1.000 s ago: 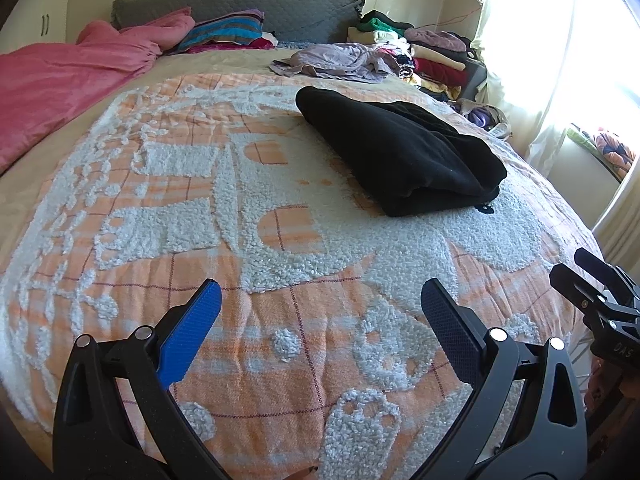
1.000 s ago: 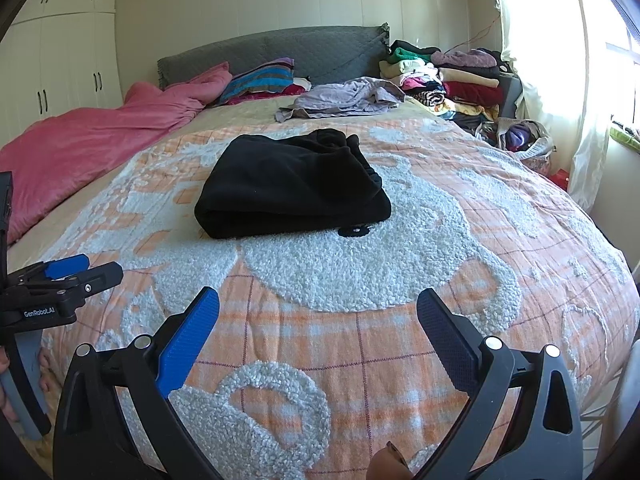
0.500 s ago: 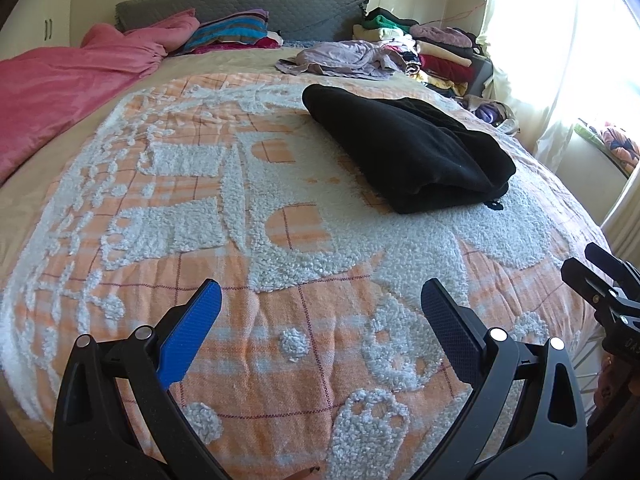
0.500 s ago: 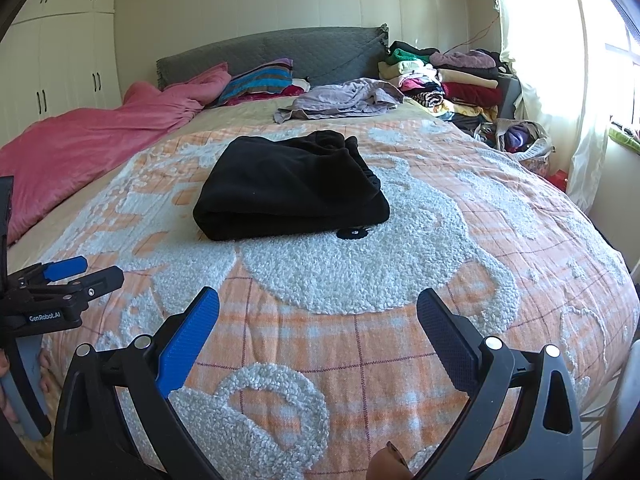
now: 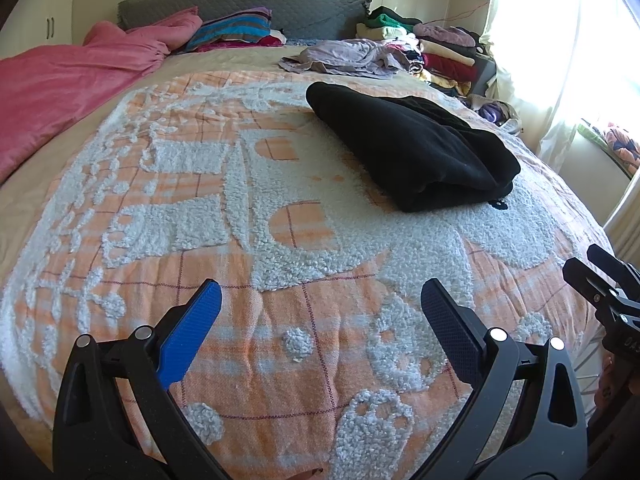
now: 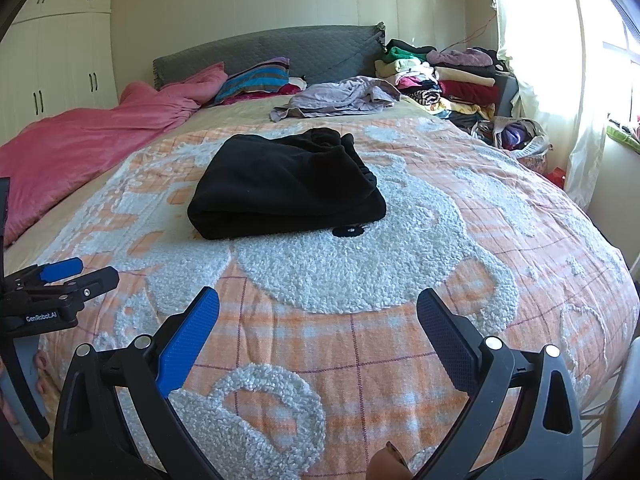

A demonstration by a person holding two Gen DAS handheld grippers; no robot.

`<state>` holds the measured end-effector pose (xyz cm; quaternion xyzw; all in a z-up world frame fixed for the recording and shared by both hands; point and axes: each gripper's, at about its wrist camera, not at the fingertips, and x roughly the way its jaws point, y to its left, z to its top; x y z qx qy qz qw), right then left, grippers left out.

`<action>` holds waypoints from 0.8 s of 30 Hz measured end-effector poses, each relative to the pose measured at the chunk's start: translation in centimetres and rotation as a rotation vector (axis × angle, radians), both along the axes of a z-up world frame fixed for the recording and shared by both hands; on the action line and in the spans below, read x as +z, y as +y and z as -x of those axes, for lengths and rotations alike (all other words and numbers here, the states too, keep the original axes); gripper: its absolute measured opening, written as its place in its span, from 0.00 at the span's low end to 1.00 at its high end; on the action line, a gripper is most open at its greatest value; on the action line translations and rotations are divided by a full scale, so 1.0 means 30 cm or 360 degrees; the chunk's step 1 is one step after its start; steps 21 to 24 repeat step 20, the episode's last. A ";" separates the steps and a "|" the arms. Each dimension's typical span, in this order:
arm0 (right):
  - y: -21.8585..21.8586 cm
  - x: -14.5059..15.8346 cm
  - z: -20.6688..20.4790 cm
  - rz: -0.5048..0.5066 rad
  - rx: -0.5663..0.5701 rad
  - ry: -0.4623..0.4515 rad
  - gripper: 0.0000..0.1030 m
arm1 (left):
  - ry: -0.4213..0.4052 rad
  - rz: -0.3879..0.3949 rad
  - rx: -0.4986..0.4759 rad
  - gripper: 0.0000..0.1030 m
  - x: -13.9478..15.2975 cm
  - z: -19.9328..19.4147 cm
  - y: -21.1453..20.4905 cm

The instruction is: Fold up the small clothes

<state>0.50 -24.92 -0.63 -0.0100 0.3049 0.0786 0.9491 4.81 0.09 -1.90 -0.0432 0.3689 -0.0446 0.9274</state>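
Hand-held gripper [image 6: 318, 312] view shows wardrobe [image 6: 60, 64] (left's barely).

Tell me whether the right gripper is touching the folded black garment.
Apart. In the right wrist view the right gripper is open, with a wide stretch of orange blanket between its fingertips and the black garment.

Each claw [image 5: 320, 300] had black plastic arms with silver screws, one bright blue textured pad [image 6: 188, 340] and one dark pad [image 6: 448, 340]. White "GenRobot.AI" lettering marked the left claw [image 6: 80, 276].
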 end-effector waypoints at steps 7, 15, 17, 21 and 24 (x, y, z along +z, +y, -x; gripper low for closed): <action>-0.104 -0.004 0.001 -0.0008 -0.0290 -0.0017 0.96 | 0.0050 -0.0031 0.0058 0.91 -0.011 -0.009 0.006; -0.659 0.017 0.074 0.0073 -0.1184 -0.0061 0.96 | 0.0185 0.0217 0.0404 0.91 0.012 -0.100 0.400; -0.887 0.005 0.114 0.0169 -0.1500 -0.0013 0.96 | 0.0178 0.0191 0.0588 0.91 0.043 -0.123 0.586; -1.251 -0.051 0.175 0.0203 -0.1901 0.0208 0.96 | 0.0192 0.0106 0.0912 0.91 0.076 -0.155 0.909; -1.251 -0.051 0.175 0.0203 -0.1901 0.0208 0.96 | 0.0192 0.0106 0.0912 0.91 0.076 -0.155 0.909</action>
